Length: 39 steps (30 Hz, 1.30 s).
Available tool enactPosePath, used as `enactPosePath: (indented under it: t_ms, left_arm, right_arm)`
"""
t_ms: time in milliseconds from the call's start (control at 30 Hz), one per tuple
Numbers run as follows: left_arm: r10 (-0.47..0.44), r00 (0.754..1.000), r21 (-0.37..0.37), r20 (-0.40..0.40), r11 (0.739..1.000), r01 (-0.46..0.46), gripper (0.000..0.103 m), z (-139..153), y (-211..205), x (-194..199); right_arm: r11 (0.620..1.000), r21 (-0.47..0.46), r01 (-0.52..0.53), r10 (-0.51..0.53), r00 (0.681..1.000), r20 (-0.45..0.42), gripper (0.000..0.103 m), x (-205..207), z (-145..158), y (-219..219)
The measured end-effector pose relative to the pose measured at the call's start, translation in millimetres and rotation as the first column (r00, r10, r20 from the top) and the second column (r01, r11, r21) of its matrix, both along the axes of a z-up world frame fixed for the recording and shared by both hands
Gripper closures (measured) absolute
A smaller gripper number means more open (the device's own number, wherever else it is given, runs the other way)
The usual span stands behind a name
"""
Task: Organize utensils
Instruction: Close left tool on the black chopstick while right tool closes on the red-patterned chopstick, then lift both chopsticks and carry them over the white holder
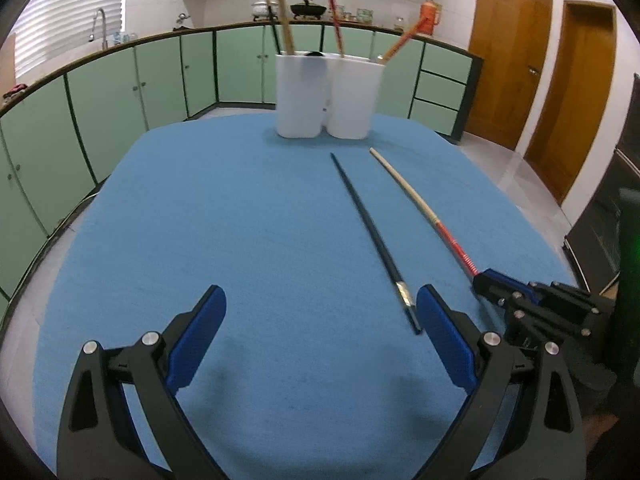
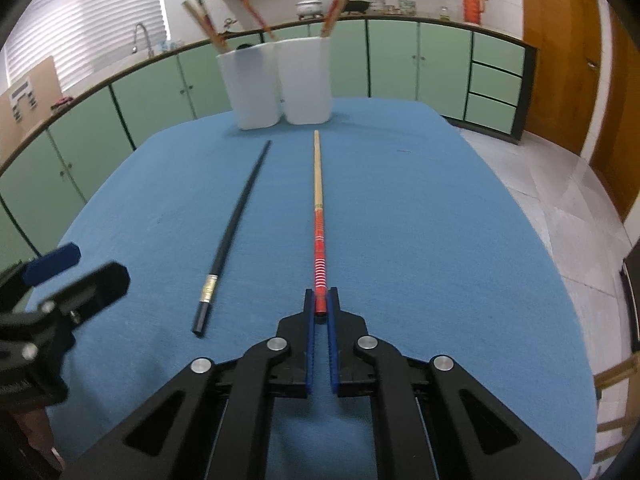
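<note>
Two chopsticks lie on the blue tablecloth point(image 1: 224, 216). My right gripper point(image 2: 320, 305) is shut on the red end of the red-and-tan chopstick point(image 2: 318, 208), which points toward the two white holders point(image 2: 276, 84). The black chopstick point(image 2: 236, 220) with a gold band lies to its left, untouched. In the left wrist view my left gripper point(image 1: 320, 312) stands open, its right finger point(image 1: 444, 336) close beside the black chopstick's point(image 1: 368, 232) near end. The right gripper point(image 1: 480, 278) shows there at the right, holding the red-and-tan chopstick point(image 1: 416, 204). The holders point(image 1: 328, 96) contain several chopsticks.
The two white holders stand side by side at the far edge of the table point(image 2: 440, 240). Green kitchen cabinets point(image 1: 120, 88) run behind, with a sink tap point(image 1: 100, 24) at the left and wooden doors point(image 1: 540, 72) at the right. Tiled floor point(image 2: 560, 200) lies right of the table.
</note>
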<state>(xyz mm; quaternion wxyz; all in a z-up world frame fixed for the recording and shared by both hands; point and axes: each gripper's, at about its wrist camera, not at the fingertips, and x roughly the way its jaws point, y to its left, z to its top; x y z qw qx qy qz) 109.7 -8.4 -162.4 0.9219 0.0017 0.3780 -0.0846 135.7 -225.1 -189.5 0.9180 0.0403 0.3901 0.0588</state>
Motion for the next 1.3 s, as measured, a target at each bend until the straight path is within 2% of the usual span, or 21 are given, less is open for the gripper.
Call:
enactPosePath:
  t_ms: [167,267,367,633,867,967,1033,1067,1300]
  left_arm:
    - [-0.016,1.000,-0.023,-0.024,1.000,0.015,0.010,-8.4,-14.4,-2.3]
    - [-0.027,0.999,-0.030,-0.034,0.999,0.026,0.023,-12.1,-25.1,-2.5]
    - [-0.032,0.998,-0.026,-0.049,0.999,0.031,0.027,-16.8,-33.9,-0.5]
    - [0.002,0.997,-0.008,-0.073,1.000,-0.002,0.047,-29.3,-47.0,3.2]
    - [0.018,0.997,0.011,-0.068,1.000,-0.018,0.062,-29.1,-52.0,5.0]
    - [0.006,0.998,0.017,-0.066,1.000,-0.005,0.077,-29.2,-55.8,4.5]
    - [-0.004,0.998,0.018,-0.070,1.000,0.006,0.094,-29.2,-57.3,5.6]
    - [-0.004,0.997,0.016,-0.073,1.000,0.005,0.096,-29.8,-57.4,6.6]
    - [0.018,0.997,-0.003,-0.071,1.000,-0.018,0.097,-27.0,-52.4,8.0]
  right_arm:
    - [0.999,0.020,0.036,-0.036,0.999,0.007,0.097,-10.7,3.4,-19.2]
    - [0.998,0.035,0.056,-0.056,0.998,0.009,0.097,-14.5,3.1,-27.1]
    - [0.997,0.044,0.063,-0.064,0.998,0.013,0.097,-15.4,4.4,-30.1]
    - [0.996,0.063,0.063,-0.065,0.997,0.032,0.097,-20.0,7.6,-31.5]
    - [0.995,0.072,0.062,-0.065,0.997,0.036,0.097,-23.0,9.4,-32.9]
    - [0.995,0.074,0.061,-0.063,0.997,0.037,0.097,-23.6,10.4,-31.9]
    - [0.996,0.073,0.060,-0.062,0.997,0.037,0.097,-23.6,10.8,-31.5]
    - [0.996,0.074,0.059,-0.062,0.997,0.037,0.097,-23.8,10.8,-31.6]
    - [0.995,0.078,0.058,-0.061,0.997,0.038,0.097,-24.0,11.8,-31.2]
